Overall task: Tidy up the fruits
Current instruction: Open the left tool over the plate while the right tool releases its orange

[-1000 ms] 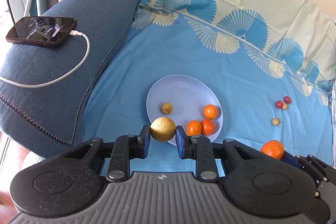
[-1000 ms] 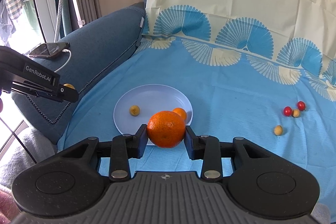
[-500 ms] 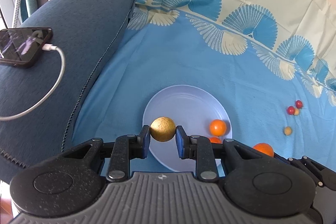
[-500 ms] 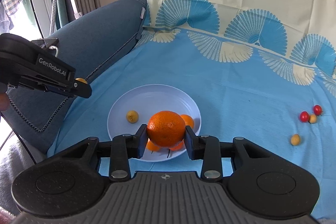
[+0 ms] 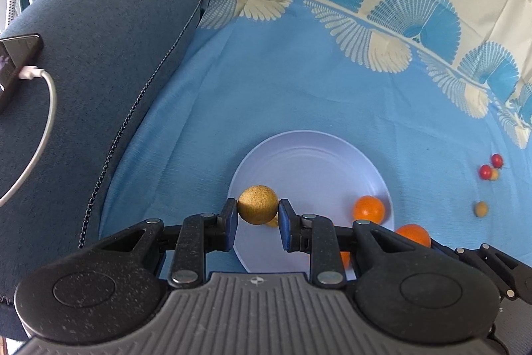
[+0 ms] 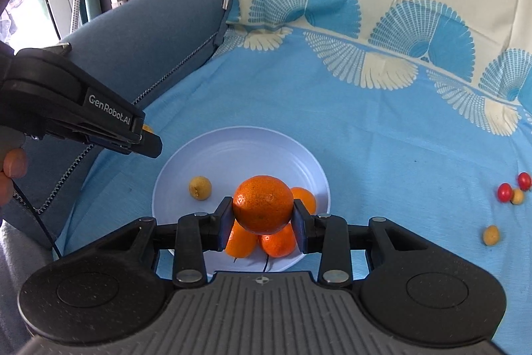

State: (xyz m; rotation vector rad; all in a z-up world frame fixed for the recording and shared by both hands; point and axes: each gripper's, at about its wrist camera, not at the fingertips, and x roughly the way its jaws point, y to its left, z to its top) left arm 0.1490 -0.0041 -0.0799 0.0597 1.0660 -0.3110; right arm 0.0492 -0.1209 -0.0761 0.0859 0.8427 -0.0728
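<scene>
My left gripper (image 5: pixel 258 218) is shut on a round yellow-brown fruit (image 5: pixel 258 204) and holds it above the near left rim of the pale plate (image 5: pixel 306 155). My right gripper (image 6: pixel 262 222) is shut on a large orange (image 6: pixel 262 203) above the plate (image 6: pixel 239 148). The plate holds a small yellow fruit (image 6: pixel 199 187) and three small oranges (image 6: pixel 278 242). The left gripper also shows in the right wrist view (image 6: pixel 146 138), over the plate's left edge. The held orange shows in the left wrist view (image 5: pixel 412 233).
Two red berries (image 6: pixel 504 191) and two small yellow fruits (image 6: pixel 490 234) lie loose on the blue cloth at the right. A dark blue sofa arm (image 5: pixel 99 55) stands to the left, with a phone (image 5: pixel 13 65) and white cable on it.
Both grippers have moved forward and towards the plate with their fruits still held. The plate now lies closer under both.
</scene>
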